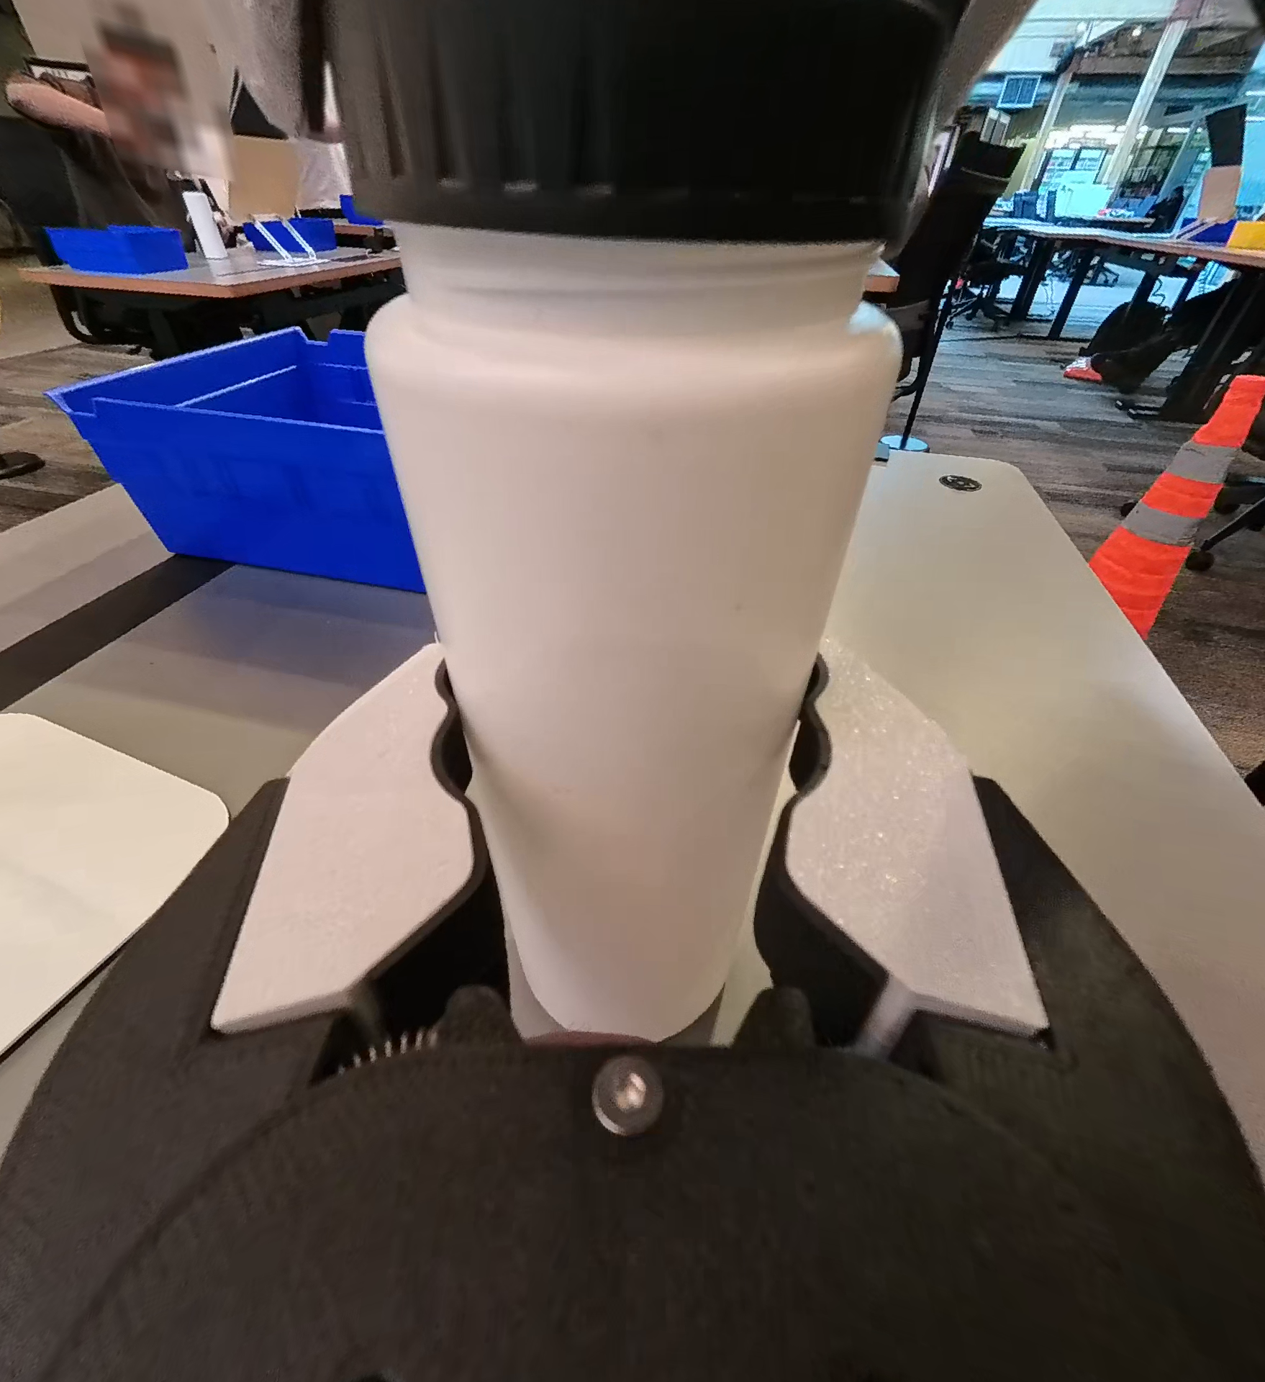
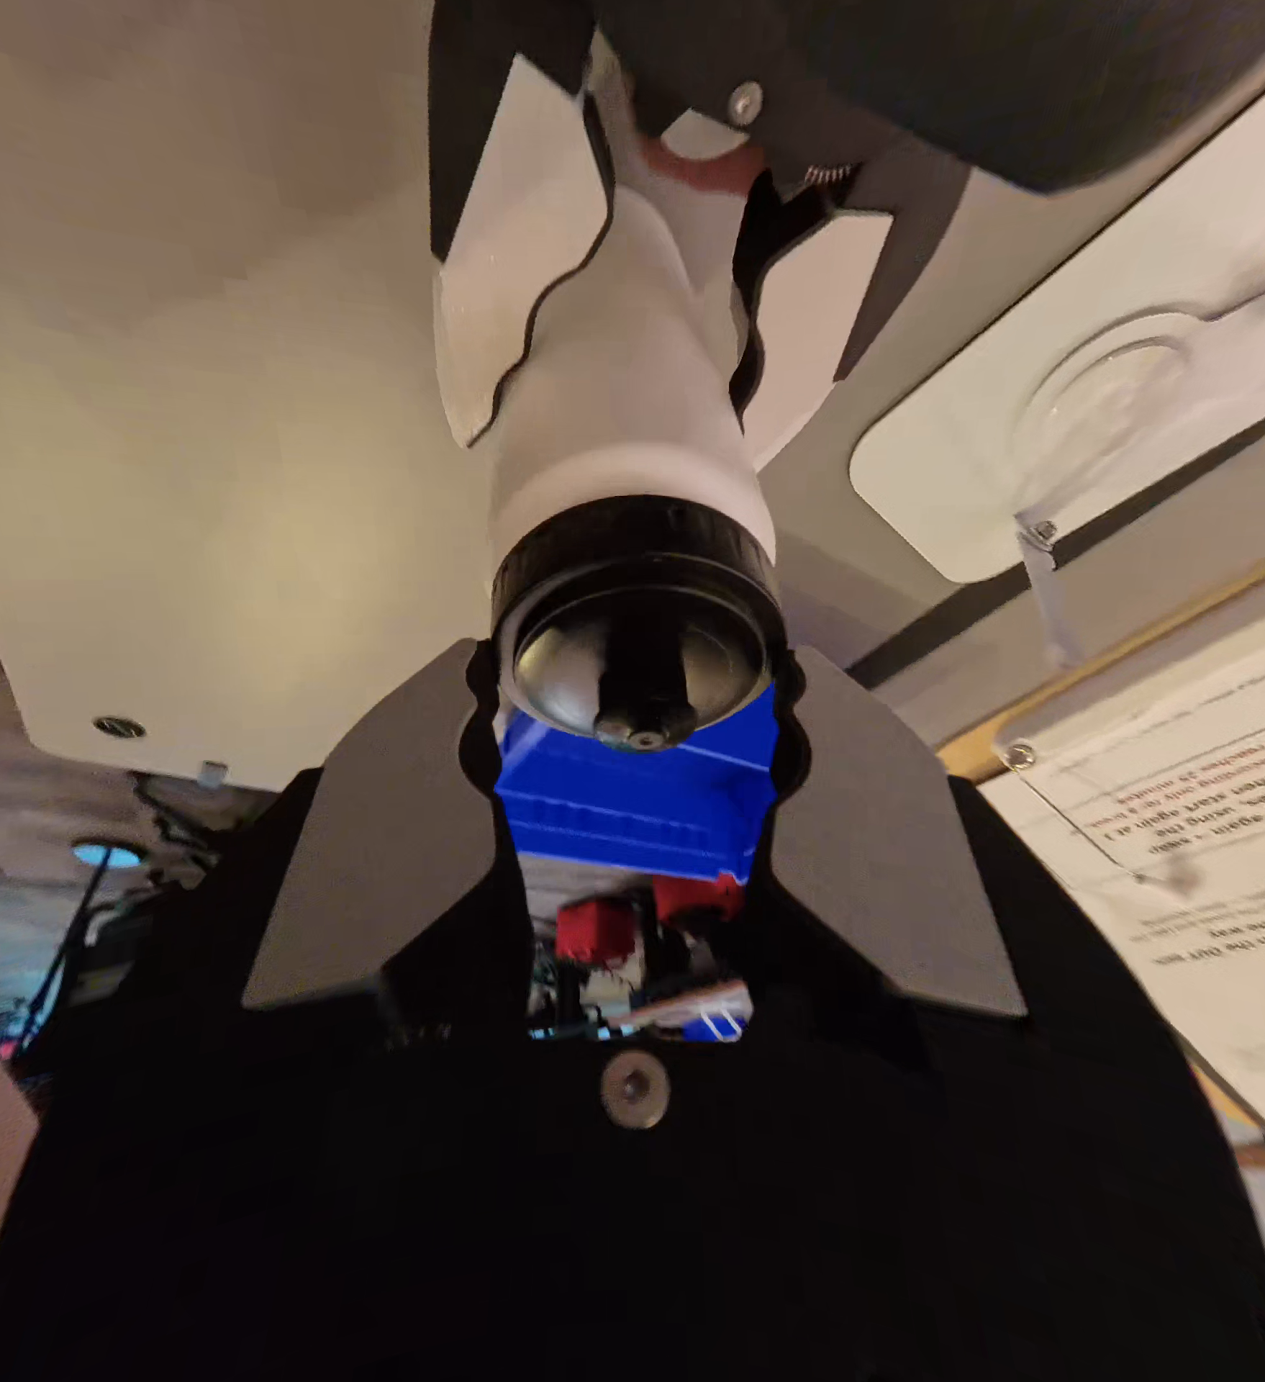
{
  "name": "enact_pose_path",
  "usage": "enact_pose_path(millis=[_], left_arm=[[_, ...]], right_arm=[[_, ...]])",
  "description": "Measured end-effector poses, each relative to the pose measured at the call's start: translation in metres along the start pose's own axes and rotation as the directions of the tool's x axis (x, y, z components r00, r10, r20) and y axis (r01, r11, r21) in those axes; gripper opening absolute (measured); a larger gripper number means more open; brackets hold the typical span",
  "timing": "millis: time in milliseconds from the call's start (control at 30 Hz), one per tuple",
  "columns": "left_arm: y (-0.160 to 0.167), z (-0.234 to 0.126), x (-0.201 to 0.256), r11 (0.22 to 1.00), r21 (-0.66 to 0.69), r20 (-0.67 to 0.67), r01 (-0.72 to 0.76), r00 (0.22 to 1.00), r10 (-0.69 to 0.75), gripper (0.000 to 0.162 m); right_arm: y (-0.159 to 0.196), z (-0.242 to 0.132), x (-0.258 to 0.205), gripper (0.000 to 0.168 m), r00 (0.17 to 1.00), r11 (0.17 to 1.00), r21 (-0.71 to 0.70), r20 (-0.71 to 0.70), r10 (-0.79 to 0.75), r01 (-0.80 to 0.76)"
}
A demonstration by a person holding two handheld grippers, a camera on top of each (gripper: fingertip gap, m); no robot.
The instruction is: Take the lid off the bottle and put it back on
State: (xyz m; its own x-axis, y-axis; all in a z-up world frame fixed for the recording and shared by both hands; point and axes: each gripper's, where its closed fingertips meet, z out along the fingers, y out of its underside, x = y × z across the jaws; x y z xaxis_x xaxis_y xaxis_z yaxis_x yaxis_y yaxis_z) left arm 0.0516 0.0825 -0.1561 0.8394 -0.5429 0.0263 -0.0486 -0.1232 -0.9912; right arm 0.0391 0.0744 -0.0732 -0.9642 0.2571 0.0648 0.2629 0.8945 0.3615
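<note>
A white bottle (image 1: 614,561) with a black ribbed lid (image 1: 637,112) stands upright between the fingers of my left gripper (image 1: 629,673), which is shut on its lower body just above the pale table (image 1: 1026,673). In the right wrist view the bottle (image 2: 629,464) points at the camera lid first. My right gripper (image 2: 637,665) has a fingertip against each side of the lid (image 2: 637,598), shut on it. My left gripper (image 2: 607,419) shows beyond, clamped on the bottle body. The lid sits on the bottle neck.
A blue bin (image 1: 241,464) stands on the table behind and left of the bottle. A white board (image 1: 39,860) lies at the near left. An orange cone (image 1: 1175,508) stands on the floor to the right. Printed sheets (image 2: 1175,860) lie at the right.
</note>
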Motion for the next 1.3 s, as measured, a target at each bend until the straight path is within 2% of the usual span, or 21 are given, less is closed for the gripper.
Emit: enact_pose_path(millis=[100, 167, 200, 233, 300, 400, 467, 600, 700, 800, 900, 967, 1133, 1200, 1300], left_arm=[[0.000, 0.000, 0.001, 1.000, -0.003, -0.002, -0.002, 1.000, 0.002, 0.085], [0.000, 0.000, 0.001, 1.000, -0.003, -0.002, -0.001, 1.000, 0.001, 0.085], [0.000, 0.000, 0.001, 1.000, -0.002, -0.002, 0.000, 1.000, 0.000, 0.085], [0.000, 0.000, 0.001, 1.000, -0.001, -0.002, 0.001, 1.000, -0.001, 0.085], [0.000, 0.000, 0.001, 1.000, 0.001, -0.002, 0.002, 1.000, -0.002, 0.085], [0.000, 0.000, 0.001, 1.000, 0.000, -0.002, 0.002, 1.000, -0.002, 0.085], [0.000, 0.000, 0.001, 1.000, -0.001, -0.002, 0.000, 1.000, 0.000, 0.085], [0.000, 0.001, 0.002, 1.000, -0.003, -0.002, -0.005, 1.000, 0.005, 0.085], [0.000, 0.001, 0.002, 1.000, -0.004, -0.001, -0.005, 1.000, 0.005, 0.085], [0.000, 0.000, 0.000, 1.000, -0.002, -0.001, 0.003, 1.000, -0.003, 0.085], [0.000, 0.000, 0.000, 1.000, -0.001, -0.001, 0.007, 1.000, -0.007, 0.085], [0.000, 0.000, 0.001, 1.000, 0.002, -0.009, 0.000, 1.000, 0.000, 0.085], [0.000, 0.001, 0.002, 1.000, -0.009, -0.003, -0.012, 1.000, 0.012, 0.085], [0.000, 0.001, 0.002, 1.000, -0.009, -0.004, -0.010, 1.000, 0.010, 0.085], [0.000, 0.000, 0.001, 1.000, -0.002, -0.007, 0.002, 1.000, -0.002, 0.085]], right_arm=[[-0.002, -0.002, -0.001, 0.071, 0.998, 0.998, 0.027, 0.010, 0.064, -0.065], [-0.009, -0.009, 0.001, 0.085, 0.975, 0.964, 0.144, 0.048, 0.219, -0.223], [-0.012, -0.015, 0.002, 0.093, 0.949, 0.925, 0.211, 0.079, 0.306, -0.316], [-0.014, -0.020, 0.004, 0.087, 0.913, 0.871, 0.275, 0.115, 0.391, -0.408], [-0.015, -0.024, 0.003, 0.091, 0.829, 0.755, 0.343, 0.216, 0.516, -0.559], [-0.013, -0.025, 0.002, 0.071, 0.708, 0.601, 0.377, 0.318, 0.631, -0.705], [-0.016, -0.025, -0.001, 0.059, 0.666, 0.541, 0.390, 0.377, 0.644, -0.745], [-0.010, -0.021, 0.001, 0.056, 0.653, 0.551, 0.355, 0.348, 0.672, -0.756], [-0.005, -0.015, 0.000, 0.068, 0.679, 0.603, 0.313, 0.297, 0.671, -0.733], [-0.008, -0.017, 0.001, 0.055, 0.690, 0.610, 0.323, 0.303, 0.658, -0.724], [-0.010, -0.019, 0.002, 0.052, 0.726, 0.643, 0.339, 0.274, 0.631, -0.687], [-0.009, -0.023, 0.003, 0.024, 0.768, 0.677, 0.366, 0.237, 0.595, -0.638], [-0.007, -0.022, 0.000, 0.023, 0.789, 0.700, 0.366, 0.287, 0.542, -0.614], [-0.004, -0.023, 0.000, 0.029, 0.784, 0.697, 0.358, 0.285, 0.552, -0.621], [-0.003, -0.026, 0.001, 0.022, 0.785, 0.687, 0.381, 0.268, 0.558, -0.618]])
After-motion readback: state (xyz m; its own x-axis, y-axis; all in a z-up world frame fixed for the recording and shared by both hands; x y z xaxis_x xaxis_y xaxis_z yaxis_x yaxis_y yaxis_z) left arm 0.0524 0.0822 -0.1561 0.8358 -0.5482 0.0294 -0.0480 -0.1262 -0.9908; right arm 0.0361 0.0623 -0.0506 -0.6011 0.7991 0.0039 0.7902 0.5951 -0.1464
